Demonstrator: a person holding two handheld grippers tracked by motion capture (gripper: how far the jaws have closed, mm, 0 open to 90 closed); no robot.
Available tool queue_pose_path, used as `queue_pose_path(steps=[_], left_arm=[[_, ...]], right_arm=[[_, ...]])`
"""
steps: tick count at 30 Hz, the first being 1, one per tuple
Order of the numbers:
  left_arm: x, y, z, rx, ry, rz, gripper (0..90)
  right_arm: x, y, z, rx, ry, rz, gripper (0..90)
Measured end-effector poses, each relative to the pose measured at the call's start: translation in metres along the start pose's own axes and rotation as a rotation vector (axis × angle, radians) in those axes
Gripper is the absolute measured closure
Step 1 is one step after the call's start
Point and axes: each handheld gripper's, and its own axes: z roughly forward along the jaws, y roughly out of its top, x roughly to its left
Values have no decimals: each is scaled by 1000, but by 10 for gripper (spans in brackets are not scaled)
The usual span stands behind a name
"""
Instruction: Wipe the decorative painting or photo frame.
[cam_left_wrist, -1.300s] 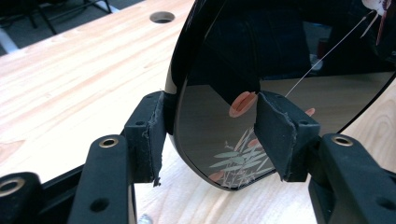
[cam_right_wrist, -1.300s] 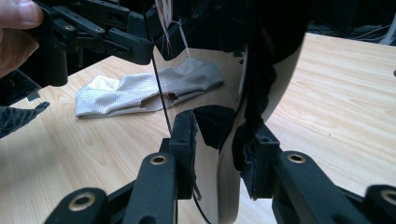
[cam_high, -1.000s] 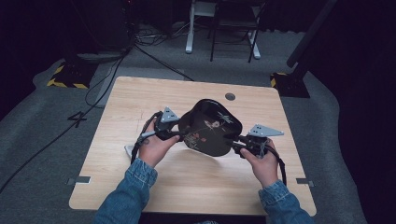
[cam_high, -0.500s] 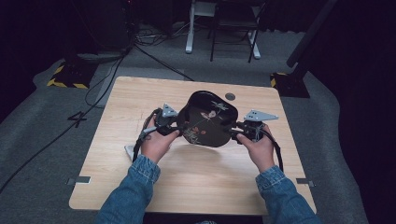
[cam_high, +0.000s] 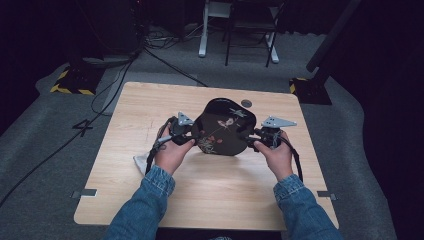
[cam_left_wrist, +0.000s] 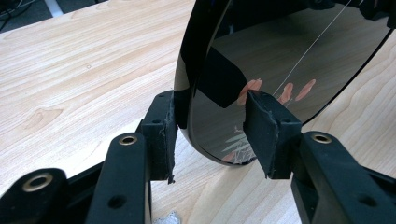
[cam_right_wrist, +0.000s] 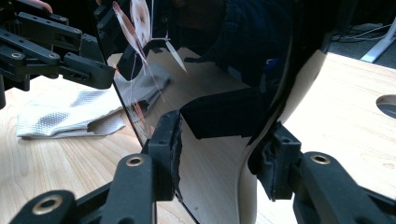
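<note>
From the high view, the black lacquered tray (cam_high: 222, 127) is tilted up over the middle of the table (cam_high: 220, 200), with the left tongs (cam_high: 189, 136) and right tongs (cam_high: 251, 137) at opposite rims. This looks like a two-handed re-grip. In the left gripper view, the jaws have just been closing and now clench the rim between the pads. In the right gripper view, the jaws have just been opening with the rim between them – I cannot tell whether they press – so the right side probably needs a firm bite before any lift.
</note>
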Motion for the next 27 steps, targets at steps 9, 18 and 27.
queue_pose_path(steps=[9,18,27], left_arm=[[-2,1,4,-21,-9,-6,504],[0,0,5,-35,-28,-22,485],[2,-3,-7,-65,-26,-17,415]], right_arm=[[-10,-1,6,17,-8,-11,528],[-12,0,8,26,-23,-63,514],[-7,2,-1,1,-45,-54,375]])
